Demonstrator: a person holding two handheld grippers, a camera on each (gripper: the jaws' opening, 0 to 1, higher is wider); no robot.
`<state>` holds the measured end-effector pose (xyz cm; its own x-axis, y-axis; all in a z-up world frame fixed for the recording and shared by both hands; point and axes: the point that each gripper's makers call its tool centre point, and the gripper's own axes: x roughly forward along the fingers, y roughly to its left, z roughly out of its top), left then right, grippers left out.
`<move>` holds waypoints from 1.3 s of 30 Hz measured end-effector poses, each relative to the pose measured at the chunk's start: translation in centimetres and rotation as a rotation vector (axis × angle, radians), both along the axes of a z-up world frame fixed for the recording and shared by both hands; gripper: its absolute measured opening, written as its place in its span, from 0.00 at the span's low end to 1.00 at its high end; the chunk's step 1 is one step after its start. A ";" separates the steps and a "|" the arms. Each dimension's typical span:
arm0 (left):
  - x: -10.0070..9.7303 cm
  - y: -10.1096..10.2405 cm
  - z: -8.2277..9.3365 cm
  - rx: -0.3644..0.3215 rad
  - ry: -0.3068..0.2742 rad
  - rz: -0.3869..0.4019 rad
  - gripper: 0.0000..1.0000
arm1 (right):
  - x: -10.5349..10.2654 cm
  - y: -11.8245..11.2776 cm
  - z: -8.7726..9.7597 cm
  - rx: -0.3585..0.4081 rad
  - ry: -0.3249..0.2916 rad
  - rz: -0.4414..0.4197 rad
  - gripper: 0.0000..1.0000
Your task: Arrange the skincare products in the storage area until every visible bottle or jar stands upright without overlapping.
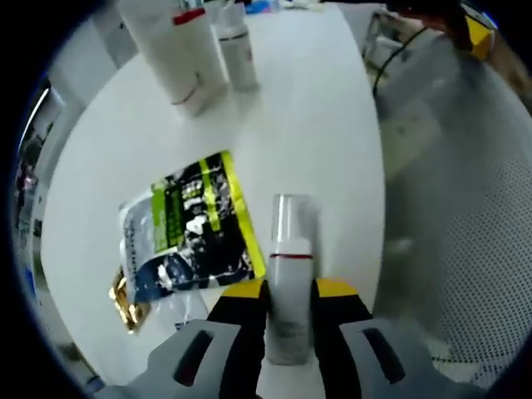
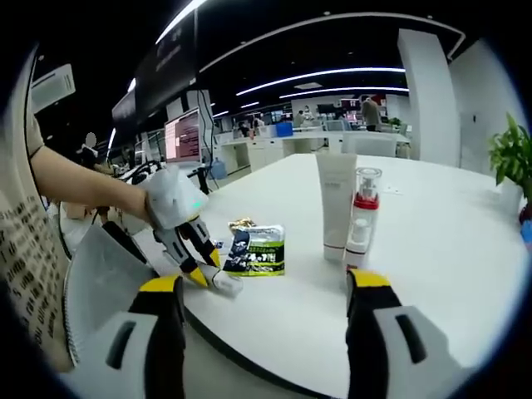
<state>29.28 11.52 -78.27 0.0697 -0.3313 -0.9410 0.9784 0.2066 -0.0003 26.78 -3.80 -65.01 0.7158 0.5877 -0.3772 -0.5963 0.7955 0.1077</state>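
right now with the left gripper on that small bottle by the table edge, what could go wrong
The left gripper holds the small bottle lying flat close to the table edge; a slip while tipping it upright could send it off. The sachet lies right beside it, so the bottle's base might land on it and wobble.

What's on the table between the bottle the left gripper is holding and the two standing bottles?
Mostly bare white table; the sachet lies just beside that stretch, between the held bottle and the standing tube and pump bottle, in the left gripper view.
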 end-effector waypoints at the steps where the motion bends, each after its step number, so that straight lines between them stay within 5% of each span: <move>1: 0.0 0.0 0.0 0.003 0.005 -0.003 0.17 | 0.0 0.0 0.0 0.000 0.001 0.000 0.80; 9: 0.1 0.0 0.1 -0.014 0.033 0.034 0.16 | 0.1 -0.1 -0.1 0.002 0.005 -0.002 0.80; 13: 0.7 -1.4 1.8 -0.214 0.116 0.236 0.16 | 0.1 -0.1 -0.1 0.005 0.008 -0.005 0.80; 18: 1.0 -2.6 4.9 -0.424 0.161 0.371 0.16 | 0.0 0.0 0.2 0.026 0.000 0.000 0.80; 22: 1.5 -3.8 8.8 -0.706 0.219 0.522 0.16 | 0.0 0.1 0.6 0.059 -0.003 0.001 0.80; 33: 0.9 -4.6 13.9 -0.976 0.244 0.610 0.16 | -0.3 0.5 0.8 0.075 -0.003 0.020 0.79; 39: 0.3 -5.8 18.0 -1.165 0.295 0.613 0.16 | -0.4 1.3 2.4 0.170 0.002 0.062 0.76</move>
